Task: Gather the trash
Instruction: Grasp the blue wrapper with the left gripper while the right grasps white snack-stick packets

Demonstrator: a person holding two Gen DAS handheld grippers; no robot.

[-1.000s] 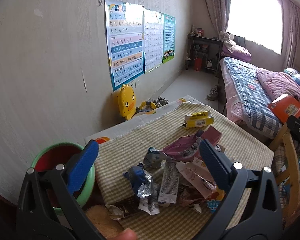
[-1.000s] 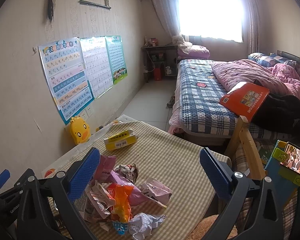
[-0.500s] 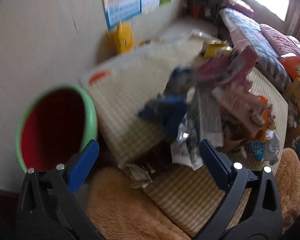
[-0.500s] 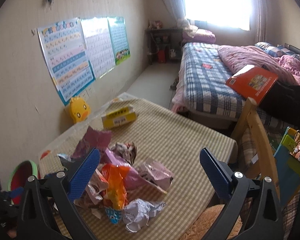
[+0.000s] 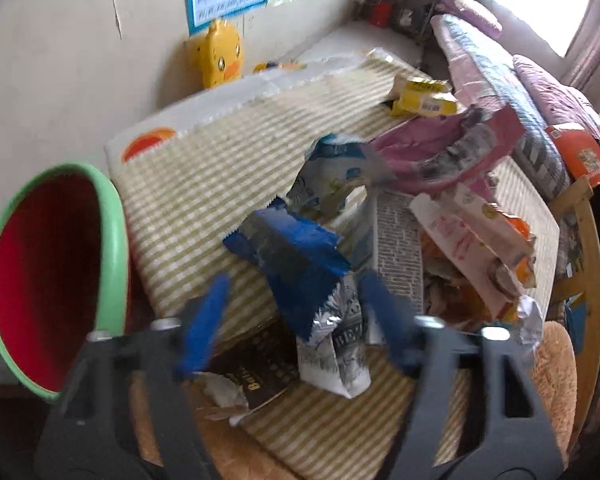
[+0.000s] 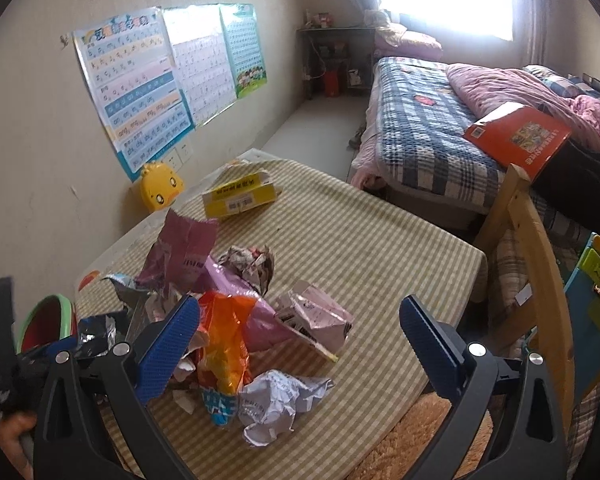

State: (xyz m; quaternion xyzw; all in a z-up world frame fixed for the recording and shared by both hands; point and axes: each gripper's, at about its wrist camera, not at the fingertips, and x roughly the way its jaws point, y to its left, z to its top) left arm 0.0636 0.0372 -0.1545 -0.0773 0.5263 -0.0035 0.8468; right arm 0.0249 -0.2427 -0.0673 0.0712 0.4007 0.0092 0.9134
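Trash heap on checked desk, bin at its left edge; left tool closing over the first wrappers.

Desk (image 6: 364,248), largest item, under a green-checked cloth, carries a loose pile of wrappers and crumpled paper at its near end. Bin (image 5: 56,272), green rim and red inside, stands just beside the desk edge and looks to hold nothing yet. Right tool (image 6: 300,344) hangs wide above the orange bag (image 6: 224,344), gripping nothing. Left tool (image 5: 292,320), wide a second ago and higher above the pile, now sits low with its jaws closing; the blue-and-silver wrapper (image 5: 300,272) lies between them, and motion blur hides whether the pads press it yet. Judged: first pickup begun, no item collected so far; the bin is the near drop point.
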